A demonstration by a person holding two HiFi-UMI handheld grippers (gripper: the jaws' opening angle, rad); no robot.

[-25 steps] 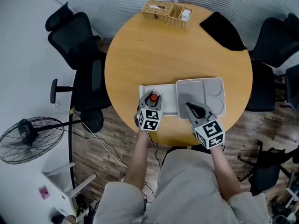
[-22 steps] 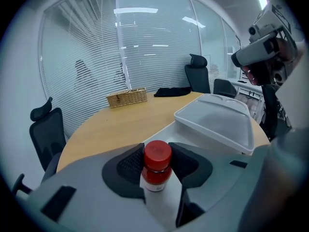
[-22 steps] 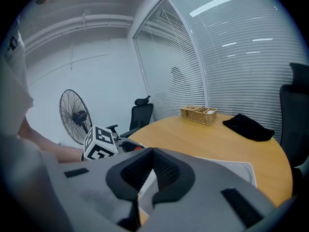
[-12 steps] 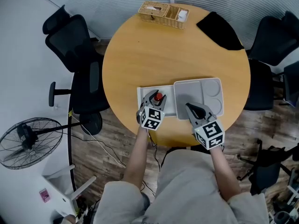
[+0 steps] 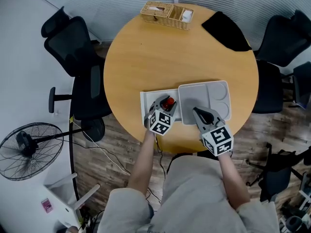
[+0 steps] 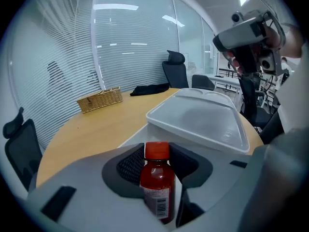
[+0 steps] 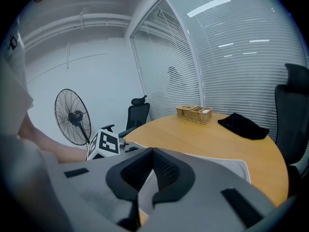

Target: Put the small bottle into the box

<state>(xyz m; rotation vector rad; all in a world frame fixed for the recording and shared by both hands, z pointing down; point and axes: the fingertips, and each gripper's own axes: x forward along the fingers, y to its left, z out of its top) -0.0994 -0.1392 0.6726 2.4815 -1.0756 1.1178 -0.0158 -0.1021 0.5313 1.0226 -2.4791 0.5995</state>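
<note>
Transport step — small bottle (image 6: 157,185) is clamped by left gripper (image 5: 164,106) fingers; lowering into grey box (image 5: 216,87) is required next; right gripper (image 5: 198,111) fingers are pressed together, empty.

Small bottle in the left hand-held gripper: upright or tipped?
Upright. The small bottle stands cap up, clamped between the left hand-held gripper pads.

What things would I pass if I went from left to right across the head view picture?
Black round floor fan → left gripper, holding the small red-capped bottle → right gripper → black office chair on the table's right side.
</note>
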